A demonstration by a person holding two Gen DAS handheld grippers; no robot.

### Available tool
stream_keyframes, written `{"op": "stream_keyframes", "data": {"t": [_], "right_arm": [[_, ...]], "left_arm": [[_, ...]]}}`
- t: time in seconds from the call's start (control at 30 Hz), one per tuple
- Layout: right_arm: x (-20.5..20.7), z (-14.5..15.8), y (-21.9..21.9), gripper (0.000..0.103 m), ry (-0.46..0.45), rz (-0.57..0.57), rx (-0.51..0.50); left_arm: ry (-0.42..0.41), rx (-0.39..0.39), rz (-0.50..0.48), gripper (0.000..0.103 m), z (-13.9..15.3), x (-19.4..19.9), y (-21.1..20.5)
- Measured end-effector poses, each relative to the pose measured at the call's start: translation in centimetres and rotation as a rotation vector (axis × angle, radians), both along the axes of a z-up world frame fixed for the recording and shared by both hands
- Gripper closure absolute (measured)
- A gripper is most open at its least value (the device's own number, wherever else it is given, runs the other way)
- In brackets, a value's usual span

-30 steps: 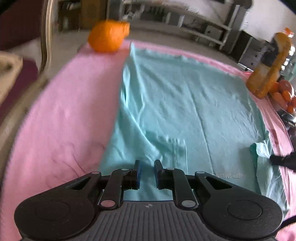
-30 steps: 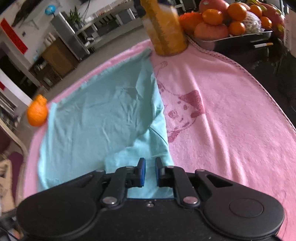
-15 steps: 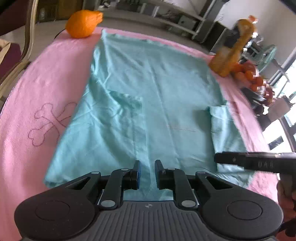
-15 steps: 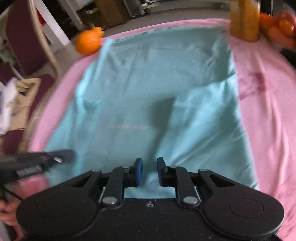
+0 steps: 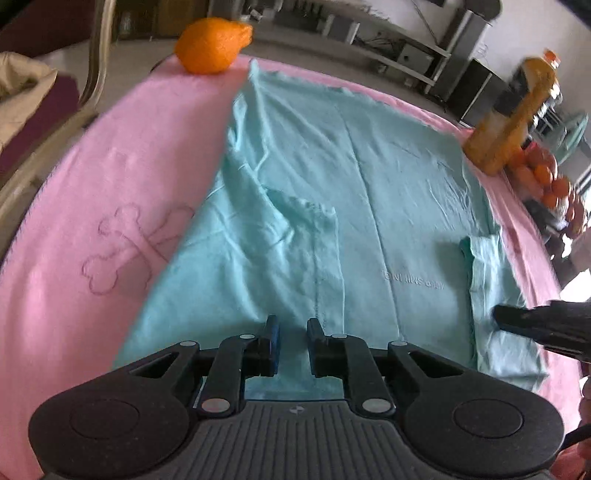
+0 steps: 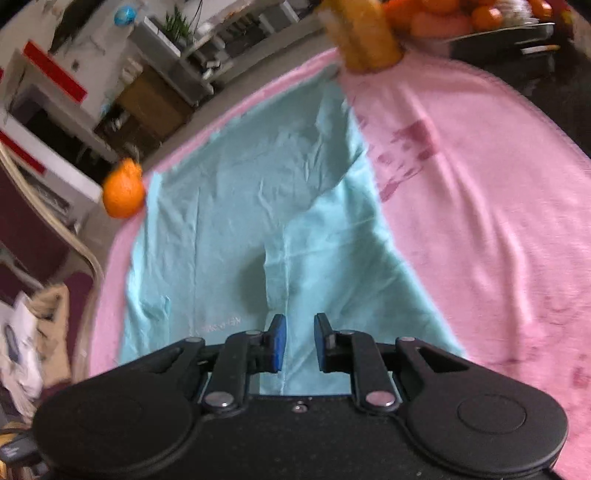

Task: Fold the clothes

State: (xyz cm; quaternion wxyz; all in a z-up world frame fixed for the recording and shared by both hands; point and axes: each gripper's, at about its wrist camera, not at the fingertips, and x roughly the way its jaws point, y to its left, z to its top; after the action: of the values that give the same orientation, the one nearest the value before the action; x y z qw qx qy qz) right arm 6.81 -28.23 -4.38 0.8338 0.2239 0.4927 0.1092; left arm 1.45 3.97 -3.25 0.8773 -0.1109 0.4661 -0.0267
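Pink blanket [image 5: 122, 173] is spread over the table, with a bone outline printed on it at the left of the left wrist view. An orange fruit [image 5: 210, 44] rests at the far left corner of the blanket, just beside the edge of the garment. The turquoise T-shirt [image 5: 388, 177] is laid flat across the middle of the blanket, its left sleeve folded inward over the body and its right sleeve folded in near the right edge; faint mirrored lettering shows through the fabric. An orange drink bottle [image 5: 513, 122] stands at the far right corner, and a tray of oranges [image 6: 476, 22] is seen beyond it.

The left gripper [image 5: 291, 341] is held above the near edge of the shirt, its jaws slightly parted with nothing clamped between them. The right gripper [image 6: 298, 343] is held over the right sleeve area, jaws having just been opening, a small gap visible and no cloth pinched; its tip is seen dark at the right of the left wrist view
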Motion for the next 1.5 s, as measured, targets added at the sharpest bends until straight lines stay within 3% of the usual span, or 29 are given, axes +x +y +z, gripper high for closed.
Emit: {"op": "stream_keyframes", "data": {"t": [0.1, 0.17, 0.27, 0.33, 0.43, 0.5, 0.63, 0.8, 0.93, 1.1, 1.23, 1.33, 1.5], "right_arm": [[-0.4, -0.4, 3.1, 0.085, -0.007, 0.109, -0.051], [-1.1, 0.1, 3.8, 0.085, 0.016, 0.205, 0.033], [-2.9, 2.3, 1.9, 0.085, -0.016, 0.155, 0.034], [-3.7, 3.4, -0.2, 0.085, -0.052, 0.064, -0.052], [-3.9, 3.0, -1.9, 0.086, -0.044, 0.01, -0.171], [-3.8, 2.5, -2.7, 0.089, -0.025, -0.007, -0.236], [-3.9, 0.4, -2.4, 0.089, 0.039, 0.01, -0.348], [-4.6, 0.2, -1.0, 0.09, 0.055, 0.097, -0.447], [-6.6, 0.6, -2.1, 0.089, 0.061, 0.04, -0.411], [-9.0, 2.0, -1.9, 0.089, -0.032, 0.108, -0.157], [-8.6, 1.0, 0.0, 0.089, -0.007, 0.178, -0.096], [-8.6, 0.3, 2.0, 0.089, -0.005, 0.234, -0.115], [-9.4, -0.2, 4.2, 0.095, 0.006, 0.298, -0.305]], "left_arm": [[-0.003, -0.093, -0.089, 0.09, 0.9, -1.3, -0.7], [-0.048, -0.075, -0.113, 0.09, 1.9, -2.6, -1.1], [-0.097, 0.049, -0.087, 0.09, 2.6, -3.9, -1.2], [-0.123, 0.131, -0.068, 0.09, 3.0, -4.7, -1.2], [-0.036, 0.248, -0.028, 0.09, 1.2, -4.0, -1.2], [0.002, 0.266, -0.061, 0.086, 0.4, -3.7, -1.7], [-0.003, 0.307, -0.105, 0.087, -0.1, -4.0, -2.6], [0.043, 0.198, -0.067, 0.086, 0.3, -4.7, -0.8], [0.005, 0.178, -0.014, 0.086, 0.8, -7.1, 0.2], [-0.029, 0.061, -0.097, 0.087, 1.2, -7.9, -0.7], [0.0, 0.102, -0.183, 0.087, 0.0, -7.5, -2.9], [-0.006, 0.153, -0.224, 0.087, -0.5, -7.7, -4.0], [0.025, 0.164, -0.242, 0.086, -0.5, -8.1, -3.7]]}}
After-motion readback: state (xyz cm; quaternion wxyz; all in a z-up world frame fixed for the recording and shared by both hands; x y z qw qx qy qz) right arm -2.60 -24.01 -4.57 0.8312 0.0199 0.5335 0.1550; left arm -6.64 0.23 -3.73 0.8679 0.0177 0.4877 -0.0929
